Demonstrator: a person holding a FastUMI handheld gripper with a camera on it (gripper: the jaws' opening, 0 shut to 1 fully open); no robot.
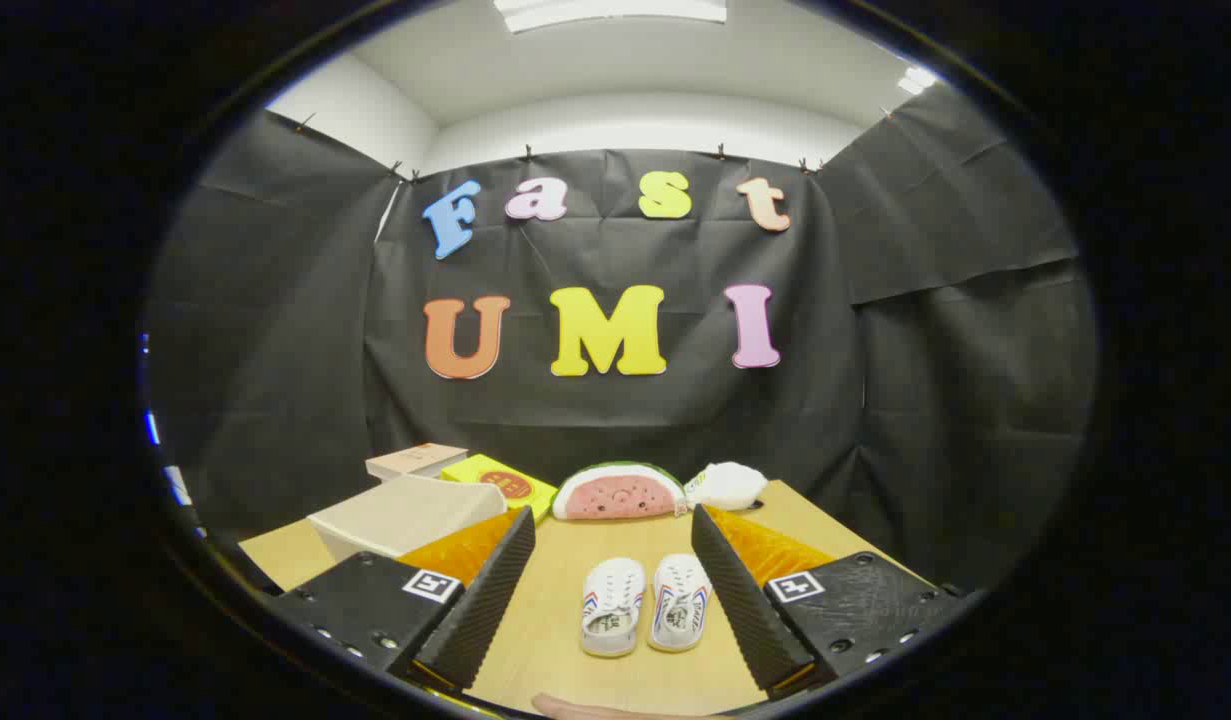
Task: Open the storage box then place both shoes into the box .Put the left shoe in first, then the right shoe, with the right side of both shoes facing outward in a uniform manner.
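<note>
Two small white shoes lie side by side on the wooden table (565, 640), toes pointing away, between my fingers and a little ahead: the left shoe (612, 606) and the right shoe (680, 602). Both have red and blue stripes on their sides. My gripper (615, 535) is open, its fingers spread wide with nothing between them, held above the table. The beige storage box (400, 515) stands shut beyond the left finger (485, 600), at the table's left side.
Behind the storage box lie a yellow box (500, 482) and a tan box (415, 460). A watermelon-slice plush (617, 492) and a white plush (727, 485) sit at the table's far edge. A fingertip of a person's hand (585, 708) shows below.
</note>
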